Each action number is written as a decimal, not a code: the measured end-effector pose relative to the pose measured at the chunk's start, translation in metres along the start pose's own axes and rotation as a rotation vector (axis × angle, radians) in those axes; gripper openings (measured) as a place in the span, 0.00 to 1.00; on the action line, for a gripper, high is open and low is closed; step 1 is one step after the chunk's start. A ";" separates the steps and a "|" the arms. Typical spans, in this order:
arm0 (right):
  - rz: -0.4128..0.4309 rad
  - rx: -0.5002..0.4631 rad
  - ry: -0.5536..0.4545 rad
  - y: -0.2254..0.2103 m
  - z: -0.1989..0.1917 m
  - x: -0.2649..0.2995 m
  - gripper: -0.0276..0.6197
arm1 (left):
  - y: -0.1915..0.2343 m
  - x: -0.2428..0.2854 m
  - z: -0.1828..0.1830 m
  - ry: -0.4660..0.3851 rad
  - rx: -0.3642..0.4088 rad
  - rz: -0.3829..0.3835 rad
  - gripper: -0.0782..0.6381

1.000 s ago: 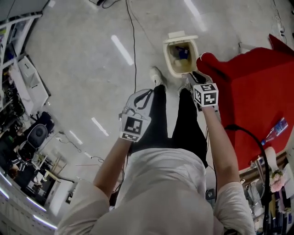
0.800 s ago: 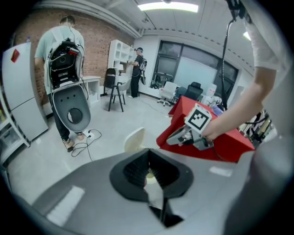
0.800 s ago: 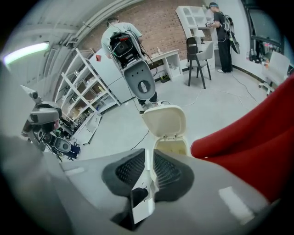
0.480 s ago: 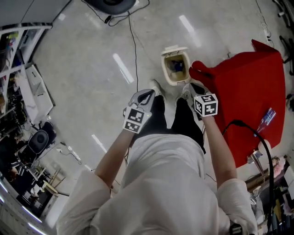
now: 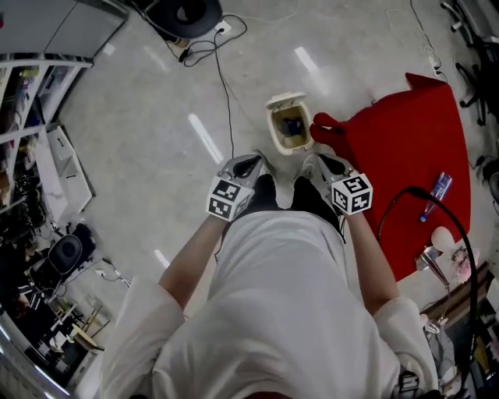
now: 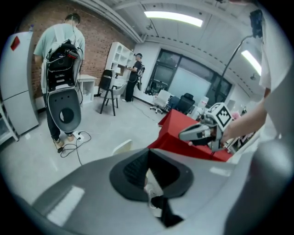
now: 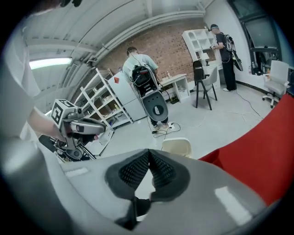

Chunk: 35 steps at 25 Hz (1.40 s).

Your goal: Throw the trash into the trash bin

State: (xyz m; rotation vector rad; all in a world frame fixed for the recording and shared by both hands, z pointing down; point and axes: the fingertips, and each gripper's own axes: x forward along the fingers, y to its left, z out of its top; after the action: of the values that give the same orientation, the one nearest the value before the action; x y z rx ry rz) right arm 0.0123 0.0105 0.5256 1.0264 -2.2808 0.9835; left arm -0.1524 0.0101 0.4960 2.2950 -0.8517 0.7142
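The cream trash bin (image 5: 289, 127) stands open on the floor in front of my feet, lid tipped back, with something blue and dark inside. In the head view my left gripper (image 5: 248, 164) and right gripper (image 5: 318, 163) hang side by side above my shoes, short of the bin. Both are shut with nothing between the pads. The left gripper view shows its closed tips (image 6: 148, 152), the bin's lid (image 6: 121, 147) beyond them and the right gripper (image 6: 202, 133). The right gripper view shows its closed tips (image 7: 148, 152), the bin (image 7: 177, 147) and the left gripper (image 7: 81, 126).
A red-covered table (image 5: 405, 148) stands right of the bin, its corner almost touching it, with a blue bottle (image 5: 439, 187) on top. A black cable (image 5: 226, 86) runs across the floor to a round black base (image 5: 187, 12). Shelves (image 5: 47, 156) line the left. A person (image 6: 62, 59) stands farther off.
Both grippers have risen away from the bin, the right one more. The bin now looks smaller and farther below. The view has lifted with them.
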 end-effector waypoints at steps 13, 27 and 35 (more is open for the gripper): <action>-0.018 0.018 -0.041 0.015 -0.004 -0.025 0.05 | -0.036 -0.001 0.020 -0.043 0.060 -0.057 0.12; -0.270 0.142 -0.099 -0.074 -0.042 -0.103 0.06 | -0.073 0.026 0.022 -0.003 0.191 -0.098 0.12; -0.459 0.229 -0.141 -0.140 -0.067 -0.181 0.12 | -0.104 0.048 0.036 0.001 0.172 -0.159 0.12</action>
State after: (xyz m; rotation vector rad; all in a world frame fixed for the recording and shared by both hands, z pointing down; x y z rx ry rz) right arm 0.2408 0.0779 0.5121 1.6697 -1.9276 1.0087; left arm -0.0381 0.0321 0.4682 2.4815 -0.6189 0.7415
